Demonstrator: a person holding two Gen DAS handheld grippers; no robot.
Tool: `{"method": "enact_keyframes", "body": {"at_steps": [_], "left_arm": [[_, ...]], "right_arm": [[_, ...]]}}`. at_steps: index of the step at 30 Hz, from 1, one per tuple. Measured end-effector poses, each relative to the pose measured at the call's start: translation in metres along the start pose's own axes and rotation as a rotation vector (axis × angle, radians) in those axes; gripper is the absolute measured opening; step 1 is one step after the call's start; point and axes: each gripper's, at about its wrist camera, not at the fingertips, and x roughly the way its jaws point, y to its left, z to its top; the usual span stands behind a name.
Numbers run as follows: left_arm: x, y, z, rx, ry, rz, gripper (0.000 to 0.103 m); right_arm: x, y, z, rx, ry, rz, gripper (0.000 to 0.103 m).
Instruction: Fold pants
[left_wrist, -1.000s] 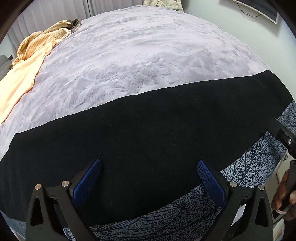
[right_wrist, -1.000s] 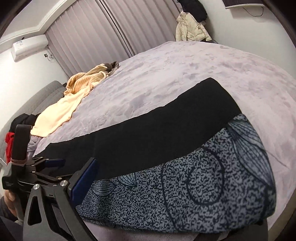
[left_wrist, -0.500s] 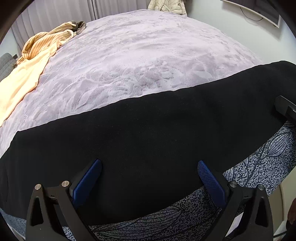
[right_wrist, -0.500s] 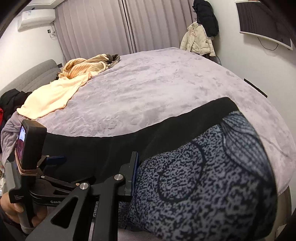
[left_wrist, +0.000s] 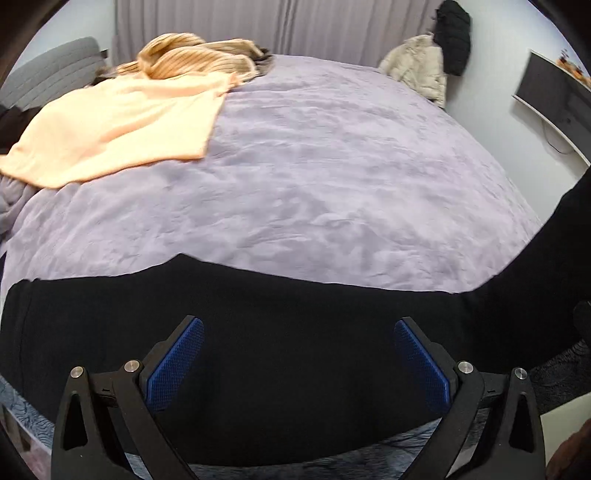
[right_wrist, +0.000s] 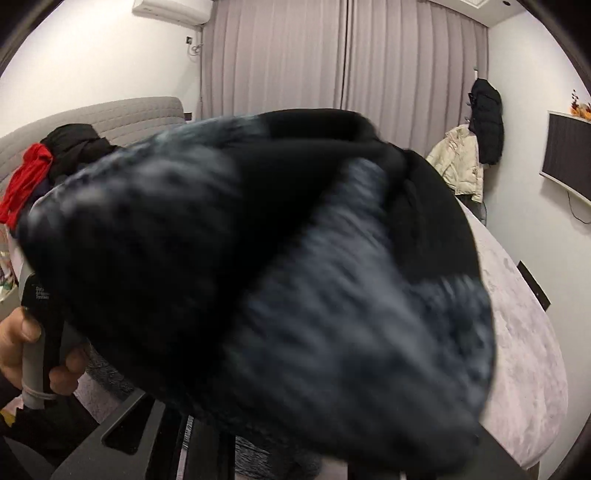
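Hanging limp from the right tongs (right_wrist: 207, 435), the soft black pants with a speckled grey patterned side (right_wrist: 295, 277) bunch right against the right wrist lens, so they look light and floppy, likely to sag and crease wherever unsupported. The tongs' jaws have just been closing with the cloth between them and now stand clenched on the fabric. Their other stretch lies flat as a broad black band along the near edge of the lilac plush-covered bed (left_wrist: 332, 177). Above that band, the left tongs (left_wrist: 299, 362) hang spread wide, gripping nothing. A hold at an edge or hem should serve best, since a pinch mid-panel would only gather folds. Toward the bed's far left corner lies a peach cloth (left_wrist: 118, 129).
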Motion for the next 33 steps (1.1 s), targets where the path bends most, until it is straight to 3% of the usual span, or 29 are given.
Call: {"method": "enact_keyframes", "body": {"at_steps": [6,10,15,17,19,24,28,30,31,33], "left_arm": [[-0.003,0.096,0.0,-0.213,-0.002,0.024,0.103],[0.006,0.128,-0.011,-0.244,0.017,0.082,0.103],[-0.007,0.145,-0.012,-0.256,-0.027,0.131,0.103],[-0.018,0.146,-0.008,-0.251,-0.057,0.138,0.103],[-0.028,0.134,-0.004,-0.223,-0.074,0.121,0.103],[-0.044,0.075,-0.005,-0.057,-0.089,0.016,0.103],[-0.048,0.031,-0.014,0.05,-0.062,-0.088,0.103],[-0.04,0.012,-0.021,0.099,-0.018,-0.142,0.103],[-0.033,0.005,-0.026,0.122,0.009,-0.143,0.103],[-0.013,-0.005,-0.037,0.164,0.082,-0.124,0.103]], "right_arm": [[0.038,0.074,0.005,-0.123,0.021,0.086,0.018],[0.069,0.126,-0.022,-0.257,0.099,0.131,0.018],[0.097,0.158,-0.053,-0.376,0.186,0.084,0.025],[0.092,0.165,-0.053,-0.416,0.182,0.063,0.049],[0.077,0.17,-0.047,-0.431,0.185,0.07,0.085],[0.023,0.147,-0.034,-0.378,0.186,0.265,0.087],[0.007,0.082,-0.032,-0.171,0.22,0.357,0.091],[0.017,0.052,-0.047,-0.056,0.295,0.378,0.091],[0.026,0.038,-0.06,0.014,0.359,0.396,0.091],[0.037,0.023,-0.077,0.108,0.404,0.444,0.091]]}}
